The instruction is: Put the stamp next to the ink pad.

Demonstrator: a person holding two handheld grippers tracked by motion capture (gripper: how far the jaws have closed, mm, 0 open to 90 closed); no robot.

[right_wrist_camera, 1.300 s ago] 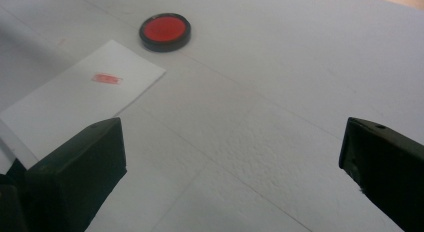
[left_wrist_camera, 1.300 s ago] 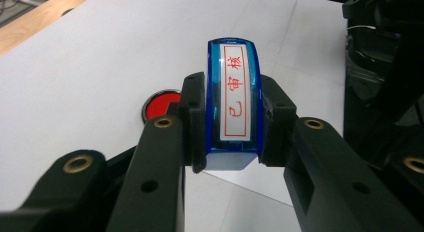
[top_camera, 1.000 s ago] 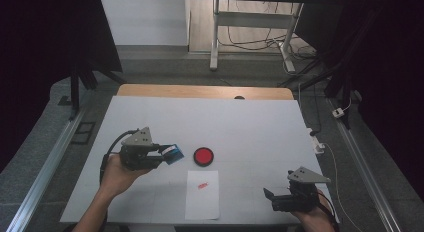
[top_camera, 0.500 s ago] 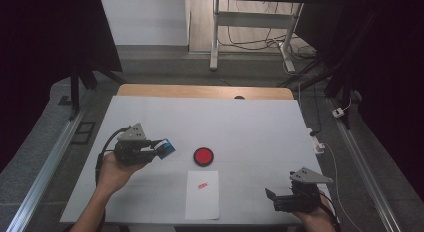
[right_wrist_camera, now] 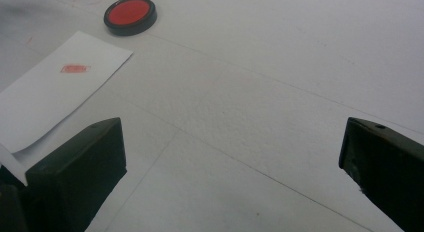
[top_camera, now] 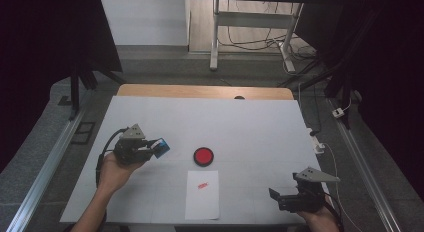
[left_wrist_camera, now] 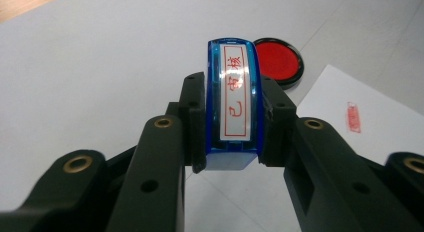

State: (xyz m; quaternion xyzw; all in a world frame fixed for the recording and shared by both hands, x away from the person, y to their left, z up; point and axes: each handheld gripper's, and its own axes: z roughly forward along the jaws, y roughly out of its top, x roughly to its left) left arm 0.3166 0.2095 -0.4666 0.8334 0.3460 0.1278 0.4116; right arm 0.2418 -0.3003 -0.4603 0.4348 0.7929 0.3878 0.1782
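My left gripper (top_camera: 156, 148) is shut on a blue stamp (left_wrist_camera: 234, 104) with a white label and red characters; it hovers low over the white table, left of the round red ink pad (top_camera: 203, 156). The same stamp (top_camera: 161, 147) points right toward the pad. A white paper sheet (top_camera: 202, 194) with a small red stamp mark (top_camera: 202, 185) lies just in front of the pad. My right gripper (top_camera: 276, 197) rests at the table's front right, jaws wide apart with nothing between them, and the paper's corner (right_wrist_camera: 55, 87) lies beside its left jaw.
The white table top (top_camera: 250, 127) stretches wide behind the pad, with a wooden edge (top_camera: 200, 91) at the back. Metal rails run along both sides of the table. A white plug and cable (top_camera: 318, 145) lie at the right edge.
My left gripper has drifted left and down with the stamp, away from the ink pad. The right gripper has stayed put.
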